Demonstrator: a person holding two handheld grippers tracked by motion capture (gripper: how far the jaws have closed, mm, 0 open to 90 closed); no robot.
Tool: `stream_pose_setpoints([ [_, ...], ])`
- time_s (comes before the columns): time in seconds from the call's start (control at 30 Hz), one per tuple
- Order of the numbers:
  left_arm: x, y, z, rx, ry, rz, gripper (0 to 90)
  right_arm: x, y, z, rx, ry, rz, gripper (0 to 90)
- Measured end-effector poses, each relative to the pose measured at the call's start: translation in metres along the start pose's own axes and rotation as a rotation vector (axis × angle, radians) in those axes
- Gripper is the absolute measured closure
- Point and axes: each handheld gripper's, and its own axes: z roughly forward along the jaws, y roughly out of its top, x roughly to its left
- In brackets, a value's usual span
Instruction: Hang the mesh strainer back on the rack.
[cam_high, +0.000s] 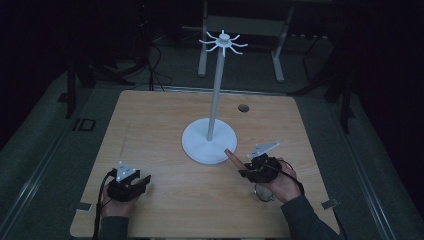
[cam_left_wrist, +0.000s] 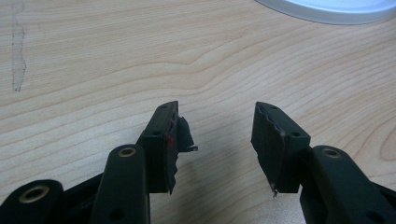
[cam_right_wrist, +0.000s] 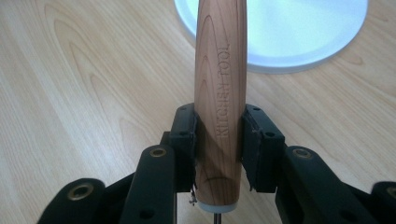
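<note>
right gripper (cam_right_wrist: 219, 140): jaws clamped on wooden handle (cam_right_wrist: 220, 84), which points toward white stand base (cam_right_wrist: 299, 37) | left gripper (cam_left_wrist: 217, 140): jaws wide apart, empty, over table (cam_left_wrist: 93, 70)

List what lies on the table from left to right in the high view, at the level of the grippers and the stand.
Left gripper, open over bare table → white stand with its round base → wooden handle → right gripper, shut on that handle.
</note>
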Motion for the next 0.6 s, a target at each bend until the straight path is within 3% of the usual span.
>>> stream_pose_setpoints([
  [0.13,0.000,0.000,0.000,-0.005,0.002,-0.003,51.9,-0.003,0.001,-0.002,-0.027,0.019,0.021,67.7],
  [0.6,0.000,0.000,-0.001,-0.009,0.002,-0.005,52.0,-0.009,0.009,-0.013,-0.132,-0.027,0.052,67.6],
])
